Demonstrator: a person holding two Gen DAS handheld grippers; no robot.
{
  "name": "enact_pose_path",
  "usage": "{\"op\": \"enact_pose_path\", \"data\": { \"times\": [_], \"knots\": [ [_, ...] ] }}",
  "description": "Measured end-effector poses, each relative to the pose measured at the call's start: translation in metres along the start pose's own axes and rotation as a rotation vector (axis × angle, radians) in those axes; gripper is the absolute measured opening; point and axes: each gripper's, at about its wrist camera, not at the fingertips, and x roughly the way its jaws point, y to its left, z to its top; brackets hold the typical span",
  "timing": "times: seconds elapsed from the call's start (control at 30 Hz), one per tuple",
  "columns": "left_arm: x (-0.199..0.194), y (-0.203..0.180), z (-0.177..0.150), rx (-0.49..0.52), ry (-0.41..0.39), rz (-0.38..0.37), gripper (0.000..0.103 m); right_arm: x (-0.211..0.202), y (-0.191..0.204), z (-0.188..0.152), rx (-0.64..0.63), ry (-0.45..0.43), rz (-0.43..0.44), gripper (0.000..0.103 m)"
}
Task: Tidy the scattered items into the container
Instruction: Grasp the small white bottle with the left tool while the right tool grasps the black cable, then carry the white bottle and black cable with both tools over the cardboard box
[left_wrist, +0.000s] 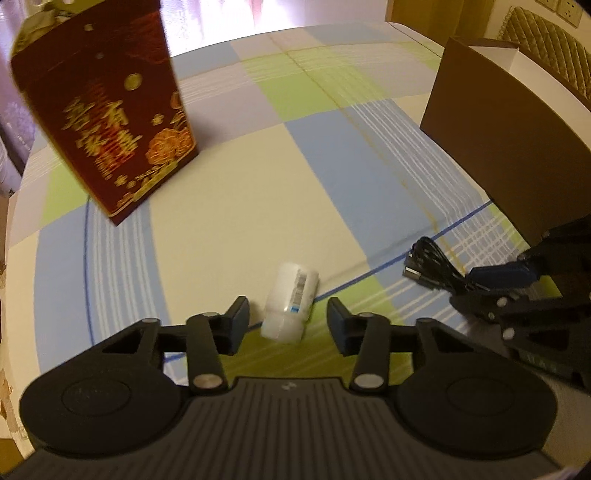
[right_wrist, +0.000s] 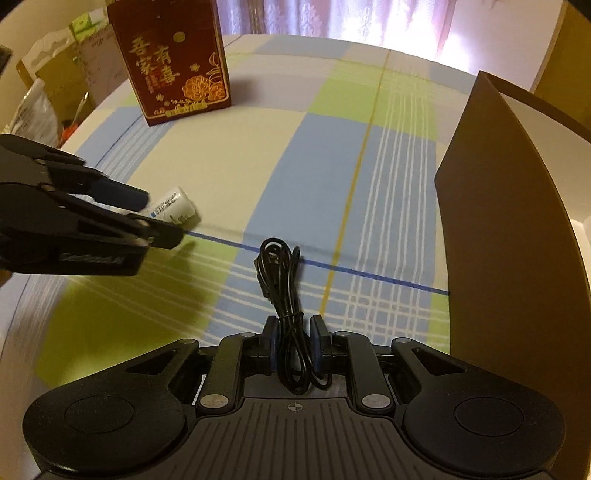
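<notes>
While the left gripper (left_wrist: 288, 321) sits low over the checked cloth (left_wrist: 240, 192) w/ its fingers spread wide, a small white plastic bottle (left_wrist: 291, 301) lies on its side between the blue pads, touching neither as far as the left wrist view shows. Bottle is a short cylinder, translucent white, w/ a printed label strip along one side and a ridged cap end toward the camera. From the right wrist view the same bottle (right_wrist: 176, 206) pokes out past the left gripper's (right_wrist: 162, 218) black fingertips.

Right gripper (right_wrist: 293, 343) is pinching a bundle of thin black cable (right_wrist: 284, 280), glossy, coiled in long loops and tied round the middle w/ its own cord; the pads press the bundle just below that tie, and the looped end w/ a plug lies forward on the cloth. In the left wrist view the cable (left_wrist: 432, 264) fans out from the right gripper (left_wrist: 476, 288), plug ends toward the bottle.

Cloth is soft fabric in cream, pale blue and green squares w/ thin white stripes, a dark blue line and a mustard one.

A brown cardboard box (right_wrist: 517, 229) w/ a white inside stands close on the right, its flat matte wall just beside the right gripper. A tall dark red carton (right_wrist: 173, 59) w/ gold lettering and flowers stands upright at the far left, well apart from both. Bags and clutter (right_wrist: 48, 92) sit off the cloth's left edge; curtains (right_wrist: 332, 18) hang behind.
</notes>
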Motion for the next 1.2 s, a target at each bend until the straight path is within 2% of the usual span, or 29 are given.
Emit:
{"op": "enact_pose_path", "data": {
  "times": [0.03,0.07,0.1,0.27,0.4,0.53,0.7,0.83,0.97,1.2],
  "knots": [
    [0.003,-0.001,0.001,0.001,0.001,0.001,0.033,-0.001,-0.001,0.0,0.004,-0.008,0.007,0.019],
    [0.005,-0.002,0.002,0.0,0.004,0.003,0.025,-0.001,-0.003,0.0,0.01,-0.012,0.013,0.019],
    [0.007,-0.002,0.002,-0.003,0.006,0.002,0.023,0.001,-0.003,0.0,0.012,-0.015,0.016,0.02],
    [0.007,-0.003,0.0,-0.013,-0.006,0.009,0.023,0.004,0.003,-0.002,-0.034,-0.049,0.009,0.019],
    [0.002,0.0,-0.008,-0.054,0.009,-0.004,0.022,0.004,0.011,-0.004,-0.064,-0.037,0.008,0.017],
    [-0.009,0.006,-0.025,-0.11,0.027,-0.017,0.022,-0.003,0.013,-0.012,-0.024,-0.035,0.057,0.017],
    [-0.033,0.008,-0.041,-0.163,0.02,-0.018,0.022,-0.03,0.015,-0.02,0.021,-0.088,0.12,0.017],
    [-0.065,0.002,-0.041,-0.174,-0.038,-0.032,0.022,-0.061,0.01,-0.021,0.056,-0.167,0.157,0.017],
    [-0.096,-0.019,-0.027,-0.148,-0.119,-0.05,0.022,-0.097,-0.002,-0.024,0.087,-0.251,0.171,0.017],
    [-0.134,-0.083,0.004,-0.086,-0.238,-0.129,0.022,-0.156,-0.044,-0.052,0.163,-0.348,0.122,0.017]
  ]
}}
